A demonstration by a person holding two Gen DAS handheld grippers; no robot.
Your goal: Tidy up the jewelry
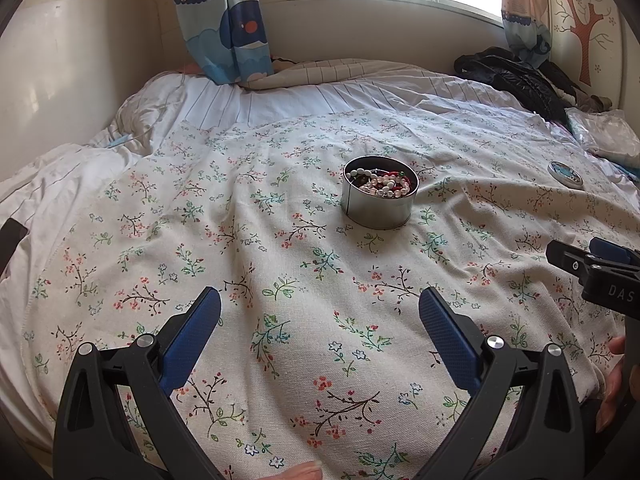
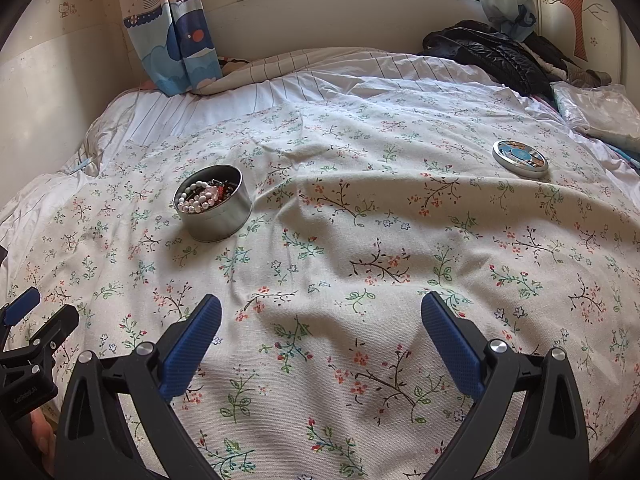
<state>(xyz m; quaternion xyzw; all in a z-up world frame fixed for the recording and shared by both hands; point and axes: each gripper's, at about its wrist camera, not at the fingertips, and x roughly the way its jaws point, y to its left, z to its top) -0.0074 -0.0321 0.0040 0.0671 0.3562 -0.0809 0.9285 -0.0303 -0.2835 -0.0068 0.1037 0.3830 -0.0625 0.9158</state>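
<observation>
A round silver tin (image 1: 378, 204) (image 2: 216, 218) stands uncovered on the flowered bedspread, filled with pearl and red bead jewelry (image 1: 384, 184) (image 2: 202, 198). Its round lid (image 1: 566, 175) (image 2: 520, 159), with a blue and orange picture, lies flat farther right. My left gripper (image 1: 320, 304) is open and empty, well short of the tin. My right gripper (image 2: 321, 310) is also open and empty, with the tin ahead to its left and the lid ahead to its right. The right gripper's tip (image 1: 592, 268) shows at the left wrist view's right edge; the left gripper's tip (image 2: 24, 320) shows in the right wrist view's lower left corner.
The flowered bedspread (image 1: 280, 280) (image 2: 360, 240) lies over a striped white quilt (image 1: 280, 96). A black jacket (image 1: 516, 76) (image 2: 492, 52) and a clear plastic bag (image 2: 600, 112) sit at the far right. Curtains (image 1: 224, 20) and a window are behind; a wall runs along the left.
</observation>
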